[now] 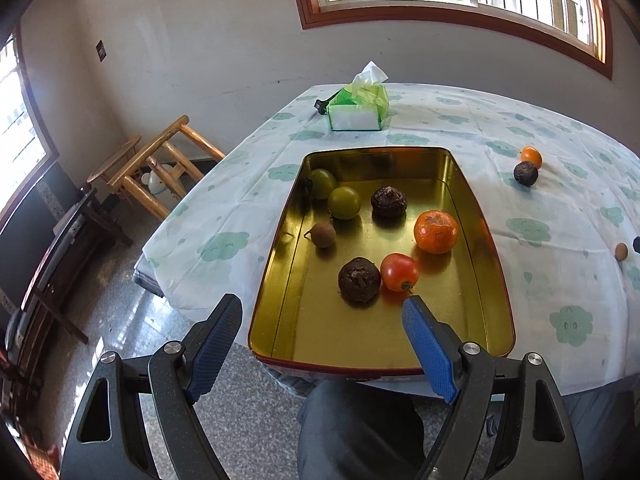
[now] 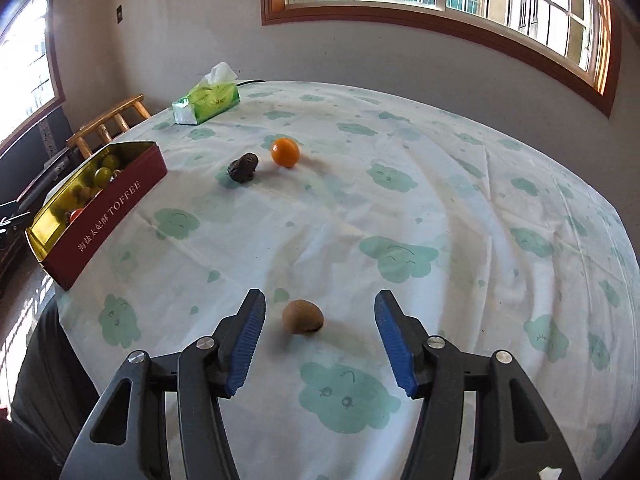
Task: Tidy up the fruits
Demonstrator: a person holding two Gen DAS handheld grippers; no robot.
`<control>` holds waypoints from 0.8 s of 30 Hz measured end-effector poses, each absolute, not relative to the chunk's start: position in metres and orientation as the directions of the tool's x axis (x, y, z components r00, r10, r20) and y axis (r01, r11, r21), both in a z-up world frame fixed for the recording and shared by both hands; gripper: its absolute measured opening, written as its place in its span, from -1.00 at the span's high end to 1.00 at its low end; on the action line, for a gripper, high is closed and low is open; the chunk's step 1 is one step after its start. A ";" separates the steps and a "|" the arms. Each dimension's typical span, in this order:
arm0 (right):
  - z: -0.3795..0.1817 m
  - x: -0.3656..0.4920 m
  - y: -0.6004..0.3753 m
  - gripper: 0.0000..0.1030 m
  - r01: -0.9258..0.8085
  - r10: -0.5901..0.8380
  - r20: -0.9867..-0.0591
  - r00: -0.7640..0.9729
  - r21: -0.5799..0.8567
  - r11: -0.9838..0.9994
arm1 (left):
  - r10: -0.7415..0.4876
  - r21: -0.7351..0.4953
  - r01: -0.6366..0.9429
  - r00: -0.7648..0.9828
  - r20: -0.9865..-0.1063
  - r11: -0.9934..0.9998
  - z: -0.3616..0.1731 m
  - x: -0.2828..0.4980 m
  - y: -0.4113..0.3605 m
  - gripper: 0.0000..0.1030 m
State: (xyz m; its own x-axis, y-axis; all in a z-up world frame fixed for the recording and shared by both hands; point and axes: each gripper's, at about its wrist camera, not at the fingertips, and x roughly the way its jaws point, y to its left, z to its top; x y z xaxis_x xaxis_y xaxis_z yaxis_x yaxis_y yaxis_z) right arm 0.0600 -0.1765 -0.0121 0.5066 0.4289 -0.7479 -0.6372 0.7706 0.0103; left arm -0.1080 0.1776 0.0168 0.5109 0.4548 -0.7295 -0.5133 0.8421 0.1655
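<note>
Tin (image 1: 472,184) on cloth (image 1: 540,280), near edge, w/ 2 green fruits (image 1: 344,203), 2 dark ones (image 1: 359,279), small brown one (image 1: 323,234), mandarin (image 1: 435,231), tomato (image 1: 399,271) inside. Out on cloth: brown fruit (image 2: 302,316) betw. fingers of R gripper (image 2: 320,338), spread, not touching; dark fruit (image 2: 243,167) beside small orange (image 2: 285,152), further off. L gripper (image 1: 322,346) spread, empty, over tin's near end. Tissue box (image 1: 359,109) at far edge.

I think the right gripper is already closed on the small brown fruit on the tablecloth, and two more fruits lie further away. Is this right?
Not quite. In the right wrist view the right gripper is open: the small brown fruit lies on the tablecloth between the fingers, touched by neither pad. The rest holds: the small orange fruit and the dark fruit lie further away.
</note>
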 end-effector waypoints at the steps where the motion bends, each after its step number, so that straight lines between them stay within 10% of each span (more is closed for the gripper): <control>1: -0.016 0.062 -0.177 -0.07 -0.637 0.428 -0.753 0.499 0.016 0.771 | 0.453 0.169 -0.506 0.514 -0.729 0.846 0.018 -0.106 0.174 -0.60; 10: -0.036 0.063 -0.159 -0.02 -0.669 0.454 -0.766 0.455 0.042 0.742 | 0.452 0.197 -0.474 0.517 -0.727 0.858 0.019 -0.095 0.159 -0.60; 12: -0.046 0.069 -0.151 0.51 -0.664 0.416 -0.797 0.437 0.026 0.748 | 0.447 0.190 -0.474 0.518 -0.729 0.860 0.018 -0.094 0.158 -0.60; 24: 0.034 0.013 -0.083 0.51 -0.816 0.620 -0.689 0.376 0.071 0.574 | 0.458 0.152 -0.515 0.544 -0.703 0.844 0.033 -0.113 0.170 -0.60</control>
